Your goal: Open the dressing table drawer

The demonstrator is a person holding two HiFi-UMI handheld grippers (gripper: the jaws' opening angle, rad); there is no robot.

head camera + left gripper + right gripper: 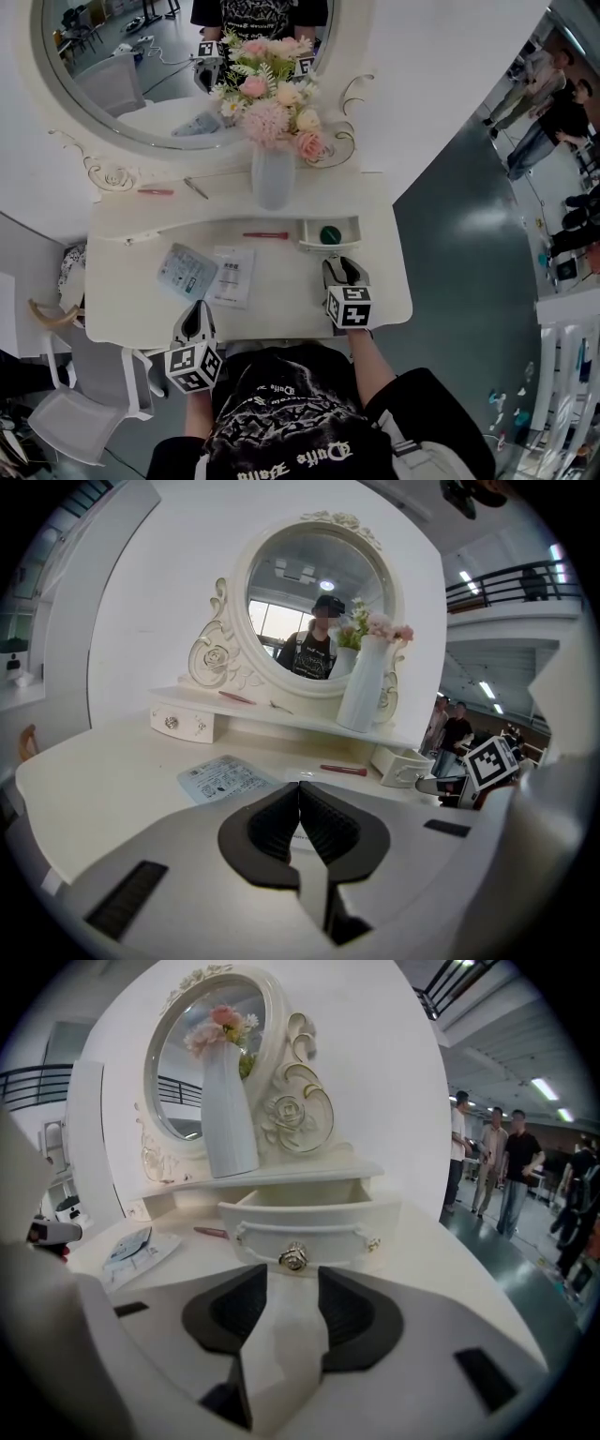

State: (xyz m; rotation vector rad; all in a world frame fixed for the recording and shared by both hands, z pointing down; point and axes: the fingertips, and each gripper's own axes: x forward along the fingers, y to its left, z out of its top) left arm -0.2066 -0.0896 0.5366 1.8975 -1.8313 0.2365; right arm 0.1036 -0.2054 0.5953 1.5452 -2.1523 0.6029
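Note:
The white dressing table [281, 300] has a small right-hand drawer [328, 247] standing pulled out, with a dark green round thing [330, 234] inside it. In the right gripper view the drawer front [328, 1227] and its metal rose knob [294, 1257] lie just beyond my right gripper [292, 1283]. Its jaws stand open, a little short of the knob, with nothing between them. My left gripper [299, 787] is shut and empty over the table's front left part [197, 317]. The left-hand drawer [181, 723] is closed.
A white vase of pink flowers [273, 173] stands on the shelf under the oval mirror [112, 84]. Two paper sheets [187, 270] and a red pen [265, 235] lie on the tabletop. A chair [84, 412] stands at the left. People stand off to the right [506, 1171].

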